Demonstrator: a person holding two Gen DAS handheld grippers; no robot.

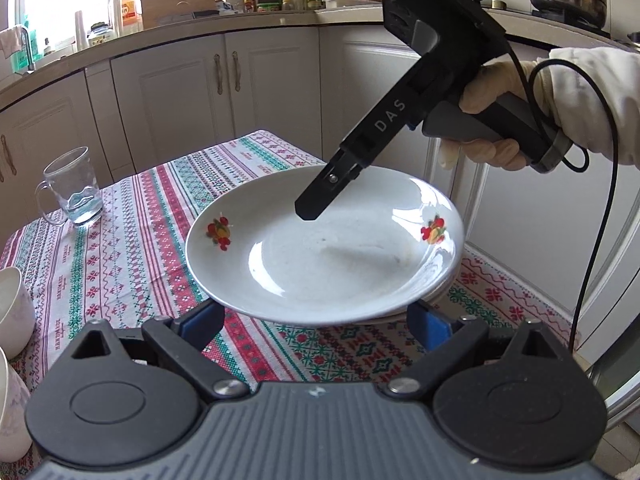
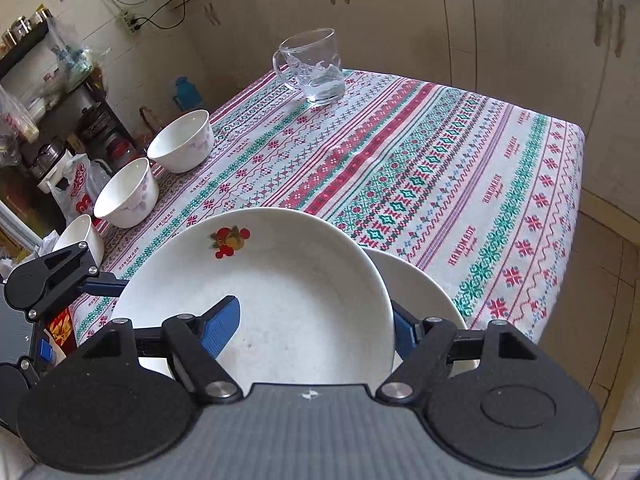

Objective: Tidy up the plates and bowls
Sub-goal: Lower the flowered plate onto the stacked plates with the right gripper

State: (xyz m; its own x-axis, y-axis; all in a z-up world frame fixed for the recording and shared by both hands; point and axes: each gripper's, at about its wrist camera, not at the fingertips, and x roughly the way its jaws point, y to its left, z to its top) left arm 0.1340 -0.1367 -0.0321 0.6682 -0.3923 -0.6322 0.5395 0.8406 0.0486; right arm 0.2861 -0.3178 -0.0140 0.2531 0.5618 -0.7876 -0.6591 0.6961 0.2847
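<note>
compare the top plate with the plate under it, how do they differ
The top plate shows fruit decals; none is visible on what shows of the lower plate. The top plate is gripped by the right hand-held gripper and tilted; the lower plate lies on the tablecloth, mostly covered. Both are white and round.

Right gripper (image 2: 316, 326): gripping the rim of the white ceramic plate with red fruit print (image 2: 280, 280)
Second plain white plate (image 2: 424, 292): lying partly under it
Three white bowls (image 2: 128, 194): standing in a row at the left table edge
Clear glass mug (image 2: 316, 66): sitting on the patterned tablecloth (image 2: 440, 160)
</note>
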